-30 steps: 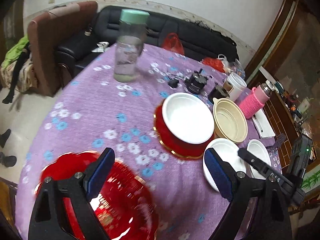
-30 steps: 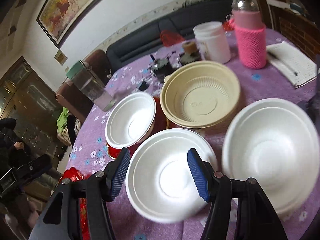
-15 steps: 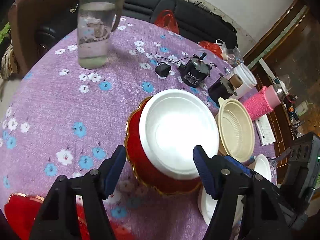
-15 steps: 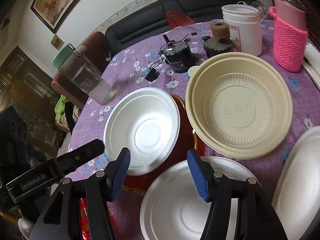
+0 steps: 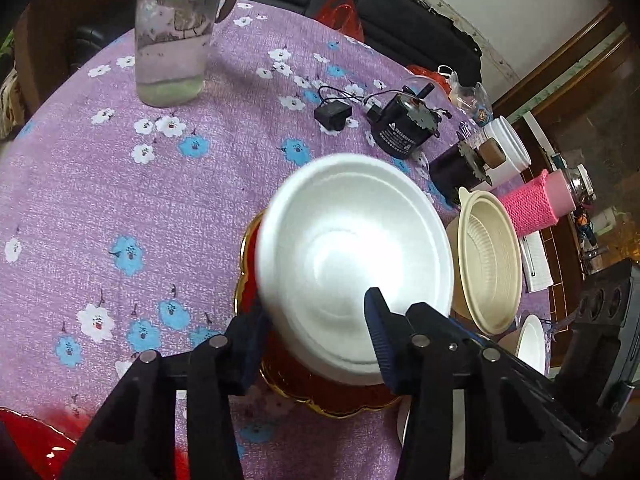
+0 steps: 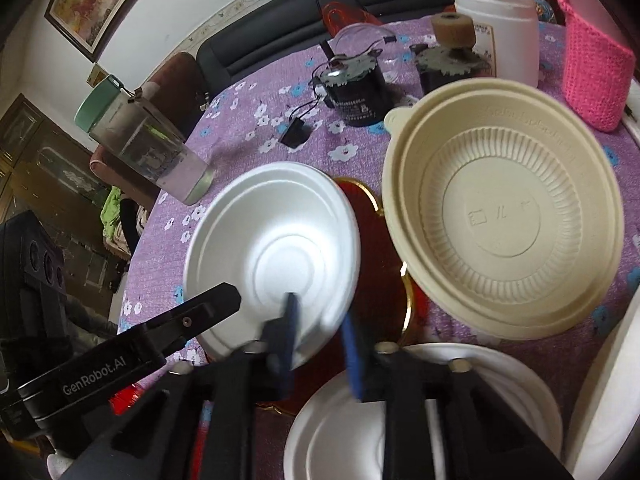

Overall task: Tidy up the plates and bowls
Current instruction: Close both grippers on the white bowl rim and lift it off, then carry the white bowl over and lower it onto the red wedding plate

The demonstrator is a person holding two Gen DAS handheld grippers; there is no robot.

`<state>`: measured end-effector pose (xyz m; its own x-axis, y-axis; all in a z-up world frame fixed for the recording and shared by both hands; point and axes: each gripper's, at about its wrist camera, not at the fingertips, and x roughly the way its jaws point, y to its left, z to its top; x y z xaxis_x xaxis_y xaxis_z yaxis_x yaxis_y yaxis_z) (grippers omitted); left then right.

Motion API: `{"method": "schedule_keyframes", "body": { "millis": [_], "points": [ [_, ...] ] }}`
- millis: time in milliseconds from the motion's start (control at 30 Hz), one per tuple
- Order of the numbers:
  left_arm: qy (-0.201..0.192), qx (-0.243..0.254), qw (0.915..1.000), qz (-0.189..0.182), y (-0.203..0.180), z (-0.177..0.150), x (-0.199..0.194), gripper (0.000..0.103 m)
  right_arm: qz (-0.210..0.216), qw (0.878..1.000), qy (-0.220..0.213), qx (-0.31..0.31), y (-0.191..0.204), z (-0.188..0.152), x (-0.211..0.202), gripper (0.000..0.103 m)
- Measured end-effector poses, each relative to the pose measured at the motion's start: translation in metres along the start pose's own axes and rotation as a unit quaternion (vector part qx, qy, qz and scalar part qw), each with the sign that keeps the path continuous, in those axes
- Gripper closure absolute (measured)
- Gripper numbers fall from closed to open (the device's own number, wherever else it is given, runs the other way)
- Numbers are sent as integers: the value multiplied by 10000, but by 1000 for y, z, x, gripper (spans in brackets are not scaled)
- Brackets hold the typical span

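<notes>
foam, smooth and matte, forms the round white bowl (image 5: 354,264) sitting in a glossy red plate (image 5: 312,392) with a scalloped gold rim, on a purple flowered tablecloth (image 5: 120,184). beside it stands a ribbed cream plastic bowl (image 6: 504,224), nothing in it. the left gripper (image 5: 318,332) straddles the white bowl's near rim, one blue ridged pad inside and one outside, jaws partly closed; whether they pinch the rim cannot be told. the right gripper (image 6: 320,336) has its jaws narrowed over the same bowl's edge, above another white foam bowl (image 6: 340,436). a clear glass jar (image 5: 176,32) holds some water.
</notes>
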<state>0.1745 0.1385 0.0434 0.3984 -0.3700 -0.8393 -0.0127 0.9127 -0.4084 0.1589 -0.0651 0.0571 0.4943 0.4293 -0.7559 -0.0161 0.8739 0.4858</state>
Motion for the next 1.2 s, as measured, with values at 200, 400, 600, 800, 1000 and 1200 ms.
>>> {"method": "schedule_keyframes", "body": {
  "millis": [200, 400, 600, 800, 1000, 1200],
  "points": [
    [-98, -7, 10000, -13, 0, 1, -5, 58, 103, 9997, -176, -150, 7, -3, -11, 85],
    [-322, 59, 9995, 25, -1, -4, -27, 66, 135, 9986, -337, -392, 22, -10, -29, 85],
    [-661, 214, 9974, 212, -1, -28, -68, 74, 260, 9972, -415, -567, 39, -30, -50, 85],
    [-1004, 167, 9943, 332, 13, -67, -113, 76, 512, 9951, -332, -773, 66, -64, -67, 85],
    [-1363, -70, 9887, 622, 42, -113, -158, 76, 792, 9905, -165, -1113, 105, -102, -76, 85],
    [-1488, -384, 9843, 872, 81, -153, -183, 76, 887, 9848, 127, -1489, 142, -143, -66, 85]
  ]
}}
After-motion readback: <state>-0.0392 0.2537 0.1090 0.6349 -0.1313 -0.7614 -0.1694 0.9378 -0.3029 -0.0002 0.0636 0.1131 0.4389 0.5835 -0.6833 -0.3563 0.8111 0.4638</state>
